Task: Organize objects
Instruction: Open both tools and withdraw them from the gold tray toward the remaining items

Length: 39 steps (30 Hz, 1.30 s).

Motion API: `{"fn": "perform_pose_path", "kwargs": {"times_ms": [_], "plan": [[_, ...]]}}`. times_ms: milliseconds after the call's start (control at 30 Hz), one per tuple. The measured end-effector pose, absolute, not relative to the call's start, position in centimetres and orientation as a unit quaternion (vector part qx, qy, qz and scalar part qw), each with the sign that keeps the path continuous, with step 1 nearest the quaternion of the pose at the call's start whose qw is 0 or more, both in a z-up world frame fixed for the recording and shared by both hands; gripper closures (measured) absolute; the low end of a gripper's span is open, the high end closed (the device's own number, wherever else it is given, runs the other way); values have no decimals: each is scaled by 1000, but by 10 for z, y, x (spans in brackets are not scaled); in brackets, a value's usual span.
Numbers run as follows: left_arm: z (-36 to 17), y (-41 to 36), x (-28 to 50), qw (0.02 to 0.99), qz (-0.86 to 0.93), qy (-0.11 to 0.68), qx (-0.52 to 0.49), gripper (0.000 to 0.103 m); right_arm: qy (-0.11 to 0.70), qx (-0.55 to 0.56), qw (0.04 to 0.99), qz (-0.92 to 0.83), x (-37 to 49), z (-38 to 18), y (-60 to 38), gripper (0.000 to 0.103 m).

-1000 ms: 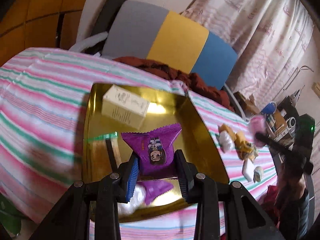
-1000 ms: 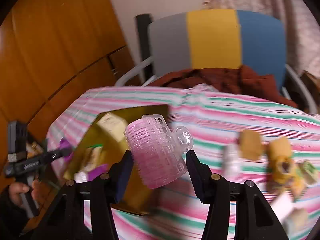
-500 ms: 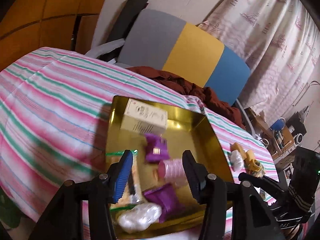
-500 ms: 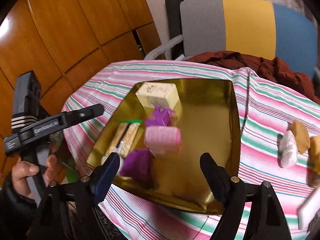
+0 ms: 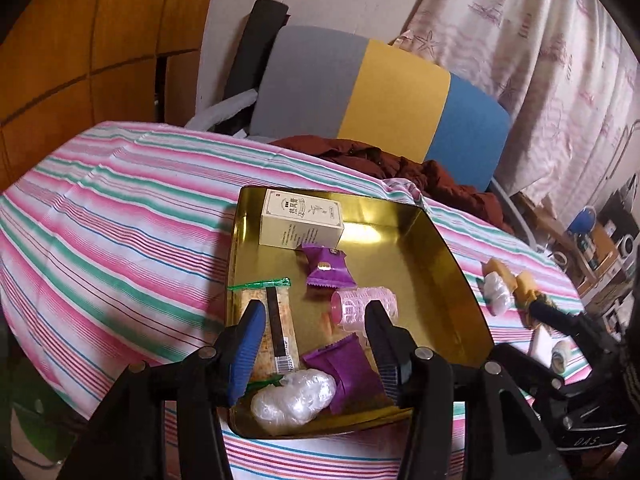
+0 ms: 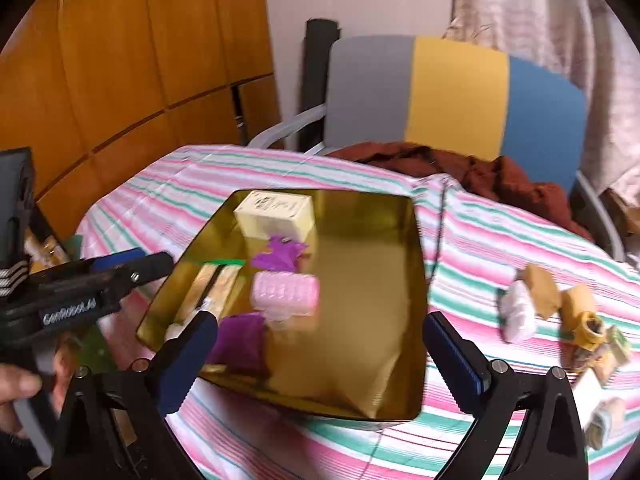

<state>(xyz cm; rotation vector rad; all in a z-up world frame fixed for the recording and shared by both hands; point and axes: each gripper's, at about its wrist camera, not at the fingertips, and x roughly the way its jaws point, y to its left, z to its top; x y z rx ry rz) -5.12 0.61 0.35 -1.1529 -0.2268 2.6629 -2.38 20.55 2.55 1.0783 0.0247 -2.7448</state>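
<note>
Partly done; pink roller [image 5: 364, 305], purple packets [image 5: 329, 270] inside gold tray [image 5: 452, 264]; loose items [image 6: 536, 300] beside tray remaining; left gripper [image 5: 316, 344], right gripper [image 6: 320, 356] spread wide, empty.

"GenRobot.ai" on left tool [image 6: 132, 268], Chinese characters on cream box [image 5: 302, 220]

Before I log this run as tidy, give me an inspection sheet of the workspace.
Surface: striped tablecloth, wrinkled.
Job's things: gold tray holds cream box, pink hair roller, two purple packets, white wrapped lump, a long bar pack.
Clutter: loose wrapped pieces on the cloth, outside the tray.
Grippers: left gripper and right gripper both open, empty.
Cables: thin dark cord beside the tray.
Surroundings: tricolour chair, curtain, wood panels.
</note>
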Motion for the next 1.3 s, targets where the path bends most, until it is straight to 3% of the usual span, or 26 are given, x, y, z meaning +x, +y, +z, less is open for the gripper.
{"fn": "perform_pose_path", "kwargs": {"times_ms": [267,1300], "plan": [[7,24,-35,72,923,-6,-377,50,6,347,39,-937,-18,28,219,0],[-9,54,-31,115,907,20,-405,50,32,338,-16,-941,-20,28,251,0]]}}
